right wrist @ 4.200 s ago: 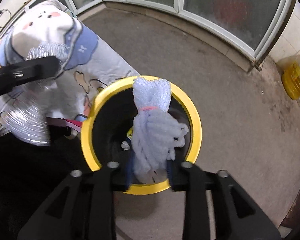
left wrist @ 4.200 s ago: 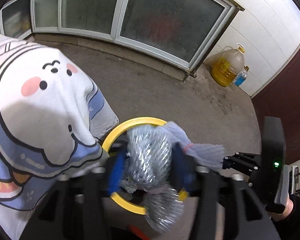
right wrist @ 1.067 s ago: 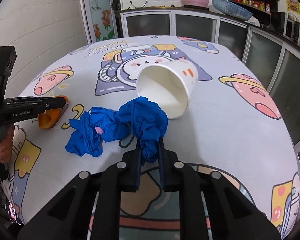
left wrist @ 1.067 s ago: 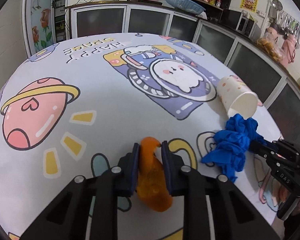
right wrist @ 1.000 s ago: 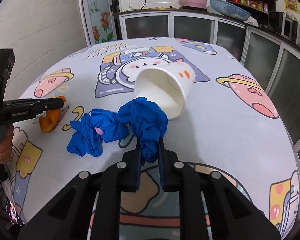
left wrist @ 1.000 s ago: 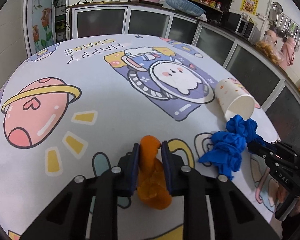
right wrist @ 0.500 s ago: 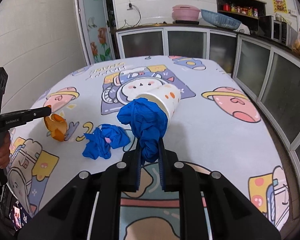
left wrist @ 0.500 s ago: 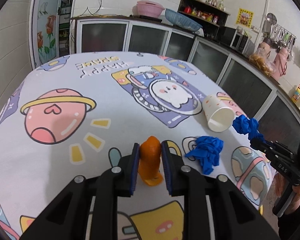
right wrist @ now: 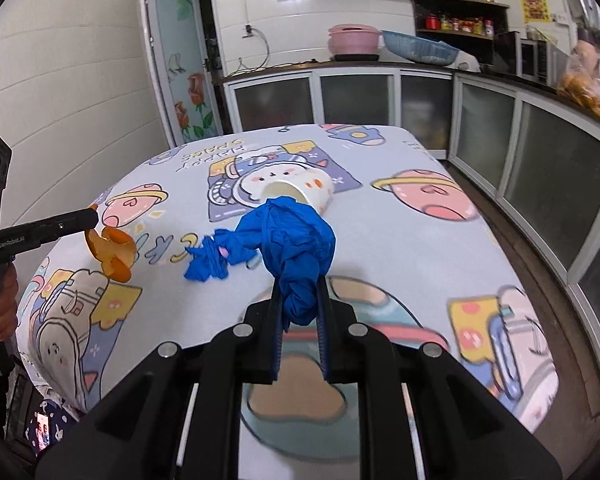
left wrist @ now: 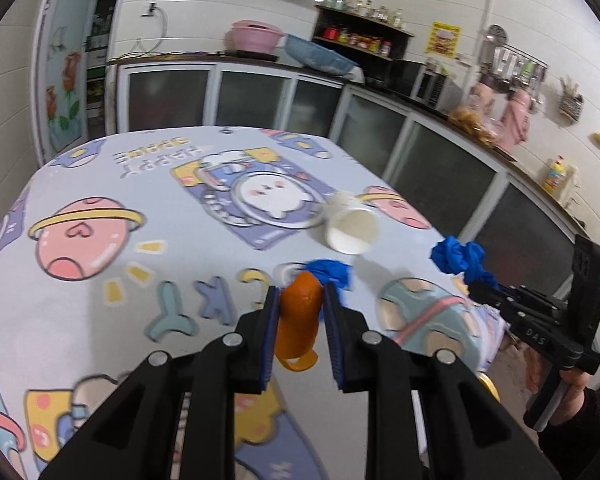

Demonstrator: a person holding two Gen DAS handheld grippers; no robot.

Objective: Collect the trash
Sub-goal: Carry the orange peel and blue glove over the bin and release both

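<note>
My left gripper (left wrist: 299,304) is shut on an orange peel (left wrist: 298,320) and holds it in the air above the near part of the table; the peel also shows in the right wrist view (right wrist: 112,254). My right gripper (right wrist: 299,300) is shut on a crumpled blue glove (right wrist: 296,240), lifted above the table's near right side; that glove also shows in the left wrist view (left wrist: 458,258). A second blue glove (right wrist: 208,262) lies on the tablecloth. A white paper cup (right wrist: 300,190) lies on its side behind it, mouth toward me.
The table carries a cartoon space tablecloth (right wrist: 400,240). Glass-door kitchen counters (right wrist: 500,120) run behind and to the right. A sliver of the yellow bin rim (left wrist: 488,386) shows below the table's right edge. A white tiled wall (right wrist: 60,100) is to the left.
Both grippers have lifted and pulled back from the table with the peel and the glove. Four seconds ago both were over the yellow bin holding other trash.
</note>
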